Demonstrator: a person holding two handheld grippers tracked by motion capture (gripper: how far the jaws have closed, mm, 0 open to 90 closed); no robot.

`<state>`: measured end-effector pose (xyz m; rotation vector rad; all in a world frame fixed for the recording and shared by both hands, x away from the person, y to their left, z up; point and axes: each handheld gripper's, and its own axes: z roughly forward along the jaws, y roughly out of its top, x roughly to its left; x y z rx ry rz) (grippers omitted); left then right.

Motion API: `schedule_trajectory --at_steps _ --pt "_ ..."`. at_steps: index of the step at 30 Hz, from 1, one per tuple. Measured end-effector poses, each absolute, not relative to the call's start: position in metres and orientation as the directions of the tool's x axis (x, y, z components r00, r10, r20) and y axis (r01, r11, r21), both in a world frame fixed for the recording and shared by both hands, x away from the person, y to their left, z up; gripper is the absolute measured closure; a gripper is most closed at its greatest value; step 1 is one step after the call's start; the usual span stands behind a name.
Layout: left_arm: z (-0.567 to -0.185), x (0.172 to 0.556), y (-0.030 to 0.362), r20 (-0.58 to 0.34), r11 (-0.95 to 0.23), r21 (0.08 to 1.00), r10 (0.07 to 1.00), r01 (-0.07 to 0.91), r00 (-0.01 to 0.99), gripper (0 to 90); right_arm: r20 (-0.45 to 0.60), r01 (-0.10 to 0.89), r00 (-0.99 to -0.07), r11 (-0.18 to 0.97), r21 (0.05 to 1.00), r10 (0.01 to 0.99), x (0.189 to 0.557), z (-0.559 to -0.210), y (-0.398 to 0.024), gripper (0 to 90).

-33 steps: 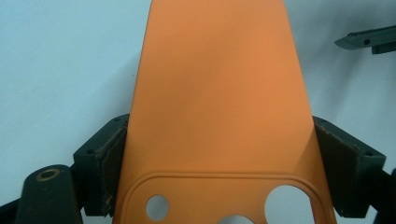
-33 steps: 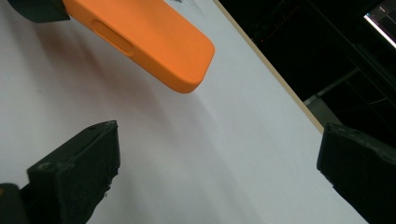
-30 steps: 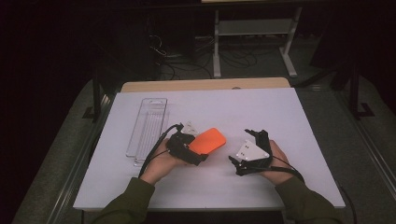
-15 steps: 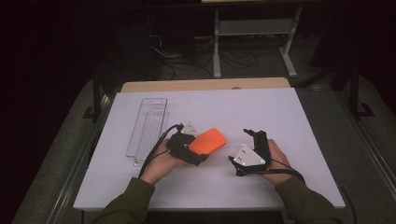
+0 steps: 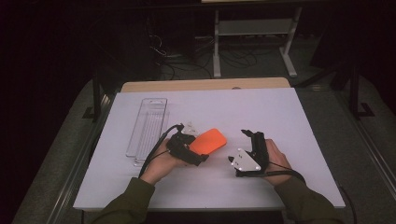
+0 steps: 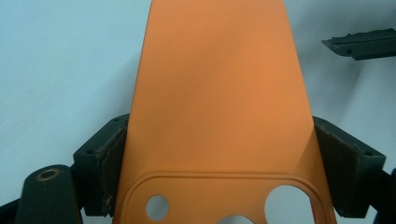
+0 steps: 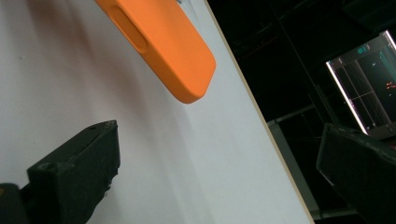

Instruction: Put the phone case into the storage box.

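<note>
From the high view, the left tool (image 5: 198,150) is clamped on an orange phone case (image 5: 208,141), holding it low over the white tabletop (image 5: 299,121), seemingly so the free end points toward the right tool (image 5: 246,136). That right tool sits just beside the case, its jaws apart and nothing between them. A clear plastic tray (image 5: 147,128) lies to the left, well apart from the work.

In the left gripper view, the case (image 6: 219,93) sits flat between both pads, gripped by its long edges near the camera cut-outs, which likely keeps it steady for a handover.

In the right gripper view, the case's rounded end (image 7: 163,44) hangs ahead of the wide-open jaws, not yet between them.
</note>
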<state>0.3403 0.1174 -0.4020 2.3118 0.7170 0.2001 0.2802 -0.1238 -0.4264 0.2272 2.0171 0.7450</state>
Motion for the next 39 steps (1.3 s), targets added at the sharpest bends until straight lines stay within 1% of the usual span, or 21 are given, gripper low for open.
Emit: schedule_trajectory --at_steps 6,8,10,12,15,16,20,24,26,27,29,31,36,39 --pt "-0.402 0.341 0.118 -0.053 -0.603 0.668 0.547 0.437 0.836 15.6 -0.756 -0.162 -0.521 0.823 0.544 0.397 0.279 -0.426 -0.123 0.0" --pt "-0.402 0.341 0.118 -0.054 -0.602 0.668 0.547 0.437 0.835 15.6 -0.766 -0.174 -0.505 0.823 0.542 0.398 0.279 -0.427 -0.122 0.0" --pt "-0.402 0.34 0.117 -0.065 -0.597 0.668 0.548 0.444 0.834 15.6 -0.8 -0.204 -0.483 0.844 0.497 0.354 0.28 -0.427 -0.122 0.0" --pt "-0.402 0.34 0.117 -0.064 -0.597 0.667 0.55 0.446 0.832 15.6 -0.801 -0.204 -0.475 0.84 0.503 0.365 0.279 -0.428 -0.121 0.0" --pt "-0.402 0.34 0.118 -0.061 -0.602 0.664 0.549 0.444 0.834 15.6 -0.81 -0.213 -0.47 0.845 0.491 0.352 0.279 -0.428 -0.121 0.0" --pt "-0.402 0.34 0.118 -0.061 -0.601 0.664 0.55 0.445 0.833 15.6 -0.824 -0.221 -0.463 0.858 0.464 0.326 0.279 -0.428 -0.121 0.0" --pt "-0.402 0.34 0.118 -0.058 -0.601 0.666 0.55 0.443 0.833 15.6 -0.832 -0.225 -0.453 0.862 0.453 0.319 0.278 -0.429 -0.12 0.0" --pt "-0.402 0.34 0.118 -0.054 -0.605 0.664 0.548 0.44 0.835 15.6 -0.862 -0.256 -0.424 0.876 0.408 0.278 0.278 -0.43 -0.119 0.0" --pt "-0.401 0.341 0.119 -0.047 -0.616 0.658 0.541 0.434 0.84 15.6 -0.867 -0.262 -0.423 0.881 0.393 0.261 0.278 -0.431 -0.119 0.0" --pt "-0.401 0.341 0.119 -0.045 -0.619 0.656 0.539 0.432 0.841 15.6 -0.872 -0.264 -0.414 0.883 0.389 0.26 0.278 -0.431 -0.118 0.0" --pt "-0.401 0.341 0.119 -0.042 -0.623 0.653 0.538 0.431 0.842 15.6 -0.865 -0.25 -0.425 0.884 0.395 0.266 0.276 -0.433 -0.117 0.0" --pt "-0.401 0.341 0.119 -0.033 -0.635 0.648 0.529 0.421 0.848 15.6 -0.883 -0.267 -0.399 0.891 0.368 0.246 0.276 -0.433 -0.117 0.0" --pt "-0.401 0.341 0.119 -0.036 -0.63 0.651 0.532 0.424 0.846 15.6 -0.899 -0.285 -0.374 0.894 0.346 0.229 0.274 -0.433 -0.114 0.0" --pt "-0.401 0.341 0.119 -0.037 -0.63 0.651 0.531 0.423 0.847 15.6 -0.896 -0.28 -0.382 0.895 0.347 0.227 0.272 -0.435 -0.113 0.0"
